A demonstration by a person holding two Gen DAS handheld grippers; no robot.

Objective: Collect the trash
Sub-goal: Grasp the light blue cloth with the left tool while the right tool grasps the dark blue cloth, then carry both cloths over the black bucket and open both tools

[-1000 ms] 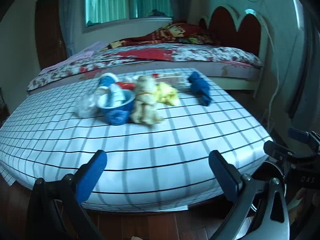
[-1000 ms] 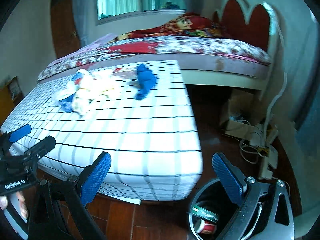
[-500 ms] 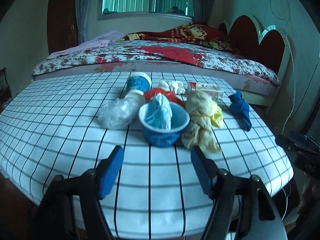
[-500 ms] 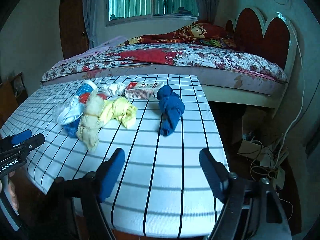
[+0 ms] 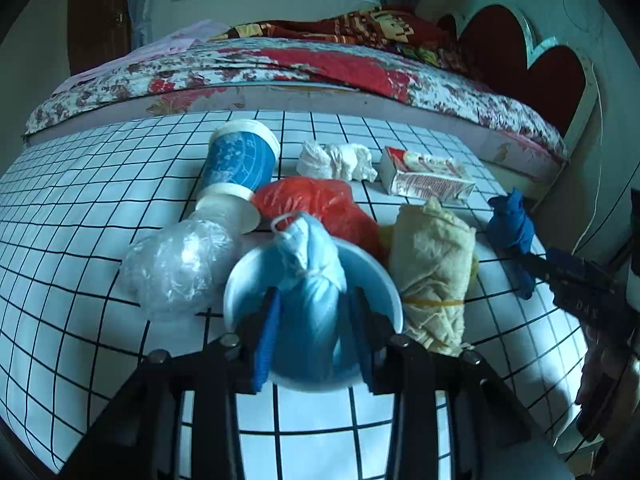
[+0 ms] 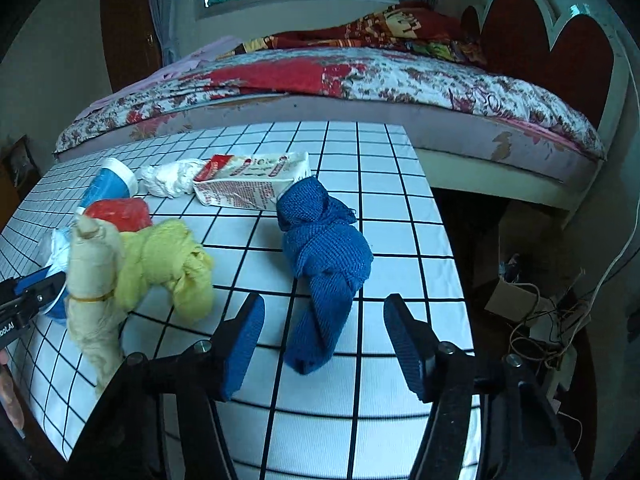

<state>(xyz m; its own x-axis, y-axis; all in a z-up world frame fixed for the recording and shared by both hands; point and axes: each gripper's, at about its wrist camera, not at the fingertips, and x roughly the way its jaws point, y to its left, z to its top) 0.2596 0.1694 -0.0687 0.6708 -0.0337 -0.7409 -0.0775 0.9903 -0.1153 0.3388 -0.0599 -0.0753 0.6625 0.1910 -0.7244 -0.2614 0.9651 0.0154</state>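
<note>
Left gripper (image 5: 312, 322) angling downward, jaws just been closing, narrow gap. Right gripper (image 6: 324, 344) angling downward, jaws closing, standing wider.

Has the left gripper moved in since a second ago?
Yes. The left gripper has come forward from the near edge of the checked table to the blue bowl; its jaws have been closing around the tied light-blue bag.

In the left wrist view, the knotted pale blue bag (image 5: 310, 300) hides the inside of the blue bowl (image 5: 372, 280), whose near rim lies behind the left claw (image 5: 312, 332). The right claw (image 5: 576, 280) is cut off at the right edge. In the right wrist view, print on the carton (image 6: 248, 186) is perhaps too small to read.
</note>
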